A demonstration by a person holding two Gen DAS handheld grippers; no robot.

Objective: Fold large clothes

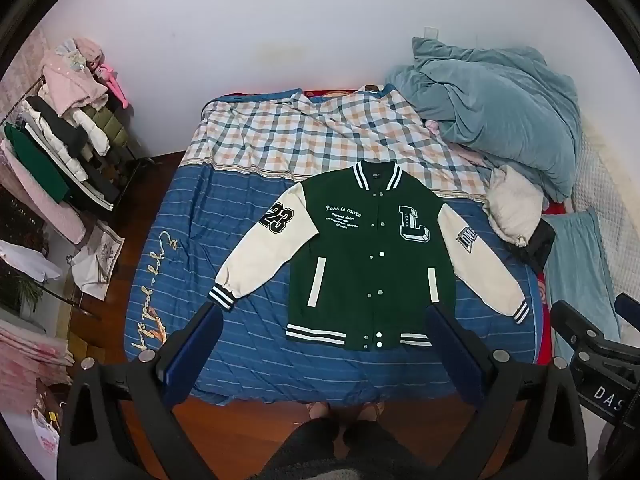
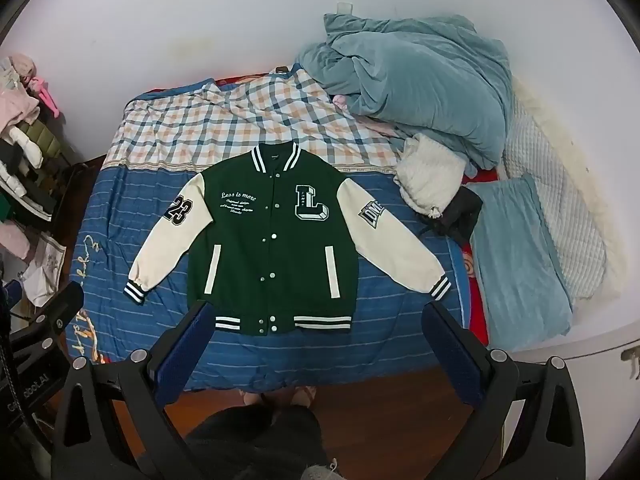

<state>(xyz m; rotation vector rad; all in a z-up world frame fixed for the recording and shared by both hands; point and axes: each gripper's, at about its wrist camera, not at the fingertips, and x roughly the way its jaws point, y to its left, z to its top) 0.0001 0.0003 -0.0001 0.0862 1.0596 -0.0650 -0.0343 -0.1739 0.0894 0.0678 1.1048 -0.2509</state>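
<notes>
The small embroidered lines under the chest script of the varsity jacket [image 1: 362, 264] were too fine to read, as was its collar label. In the left wrist view, the right finger of the left gripper [image 1: 324, 340] covered the corner of the jacket hem. In the right wrist view, the left finger of the right gripper [image 2: 320, 338] covered the opposite hem corner. The teal duvet [image 1: 500, 120] hid the bedding beneath it. The clothes rack [image 1: 60, 140] was cut off by the frame edge. The lettering on the bedsheet [image 1: 160, 280] ran partly behind the left finger.
</notes>
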